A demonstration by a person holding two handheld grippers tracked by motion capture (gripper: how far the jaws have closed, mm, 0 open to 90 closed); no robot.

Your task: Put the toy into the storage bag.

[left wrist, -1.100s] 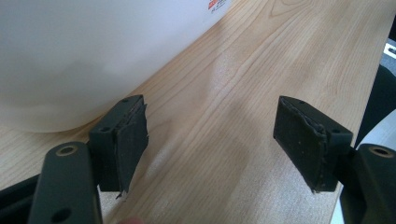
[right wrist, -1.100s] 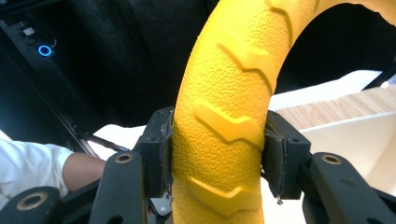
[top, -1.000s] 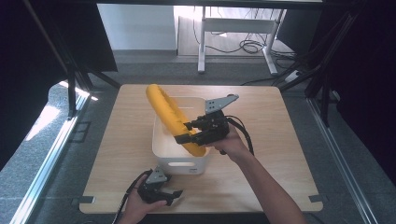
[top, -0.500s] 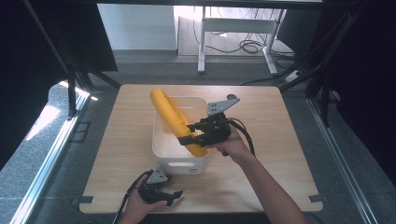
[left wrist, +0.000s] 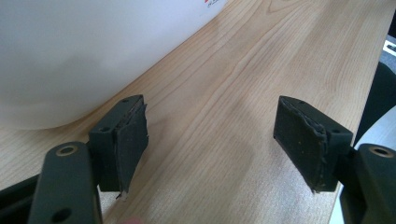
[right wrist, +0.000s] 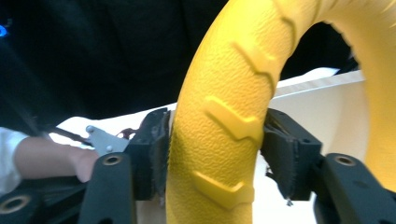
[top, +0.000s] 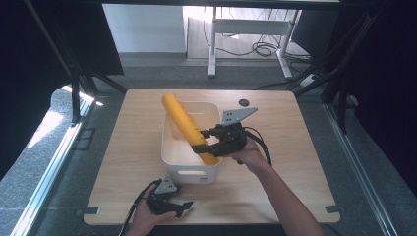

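On wooden table [top: 123,147]: right gripper [top: 206,142] fingers clamp yellow ring [top: 184,120]; left gripper [top: 179,207] released.

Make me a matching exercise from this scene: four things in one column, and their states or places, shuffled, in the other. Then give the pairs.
Things:
1. yellow ring
2. white bin
3. left gripper
4. right gripper

States or places:
A. open, holding nothing, low at the table's near edge
B. stands on the wooden table near its middle
C. shut on a yellow thing, over the bin
D. clamped between two black jaws, its upper end sticking up past the bin's far rim

Pairs: 1-D, 2-B, 3-A, 4-C
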